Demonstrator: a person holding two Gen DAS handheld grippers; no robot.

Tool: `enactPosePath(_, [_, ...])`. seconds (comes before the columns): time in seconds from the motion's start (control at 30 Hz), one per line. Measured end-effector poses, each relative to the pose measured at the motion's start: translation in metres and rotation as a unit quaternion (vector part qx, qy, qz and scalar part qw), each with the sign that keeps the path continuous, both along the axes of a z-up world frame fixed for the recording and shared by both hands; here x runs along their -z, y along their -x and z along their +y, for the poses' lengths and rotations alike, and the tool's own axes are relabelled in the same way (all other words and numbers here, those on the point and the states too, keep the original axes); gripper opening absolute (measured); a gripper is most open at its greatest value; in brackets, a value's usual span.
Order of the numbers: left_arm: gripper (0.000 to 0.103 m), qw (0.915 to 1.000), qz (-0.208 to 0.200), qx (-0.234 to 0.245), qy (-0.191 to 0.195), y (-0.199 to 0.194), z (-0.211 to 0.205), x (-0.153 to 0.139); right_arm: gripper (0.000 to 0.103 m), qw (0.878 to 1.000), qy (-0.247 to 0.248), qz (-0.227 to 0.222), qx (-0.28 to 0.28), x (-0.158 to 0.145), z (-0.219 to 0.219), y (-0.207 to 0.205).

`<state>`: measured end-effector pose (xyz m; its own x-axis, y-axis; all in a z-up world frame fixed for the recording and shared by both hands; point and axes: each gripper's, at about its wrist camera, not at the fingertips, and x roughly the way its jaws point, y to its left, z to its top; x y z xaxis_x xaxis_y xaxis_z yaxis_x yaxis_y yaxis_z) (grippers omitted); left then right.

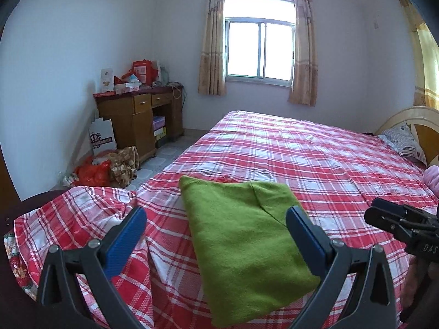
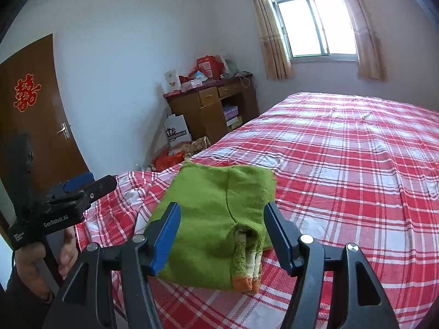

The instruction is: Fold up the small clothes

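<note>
The folded green garment lies on the near end of the bed, its orange cuffs nearest. The left tongs and right tongs hover above it, both open, gripping nothing.

fuzzy green garment, woven plaid bedsheet

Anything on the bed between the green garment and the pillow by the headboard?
No, only bare plaid sheet between the folded green garment and the pillow, as the left wrist view shows.
</note>
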<state>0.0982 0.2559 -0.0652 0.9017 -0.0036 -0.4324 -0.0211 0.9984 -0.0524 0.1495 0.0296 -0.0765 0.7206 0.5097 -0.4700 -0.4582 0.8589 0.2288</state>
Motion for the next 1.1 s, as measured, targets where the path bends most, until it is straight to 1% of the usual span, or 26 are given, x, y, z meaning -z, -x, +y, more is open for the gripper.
enactPosePath(0.43, [0.103,1.0,0.001,0.0,0.001,-0.0007,-0.0025,0.0013,0.064,1.0,-0.005,0.01,0.002,0.0062,-0.0041,0.0025])
enactPosePath(1.1, [0.103,1.0,0.001,0.0,0.001,0.0,-0.0056,0.002,0.064,1.0,-0.01,0.009,0.006,0.0054,-0.0076,0.0072])
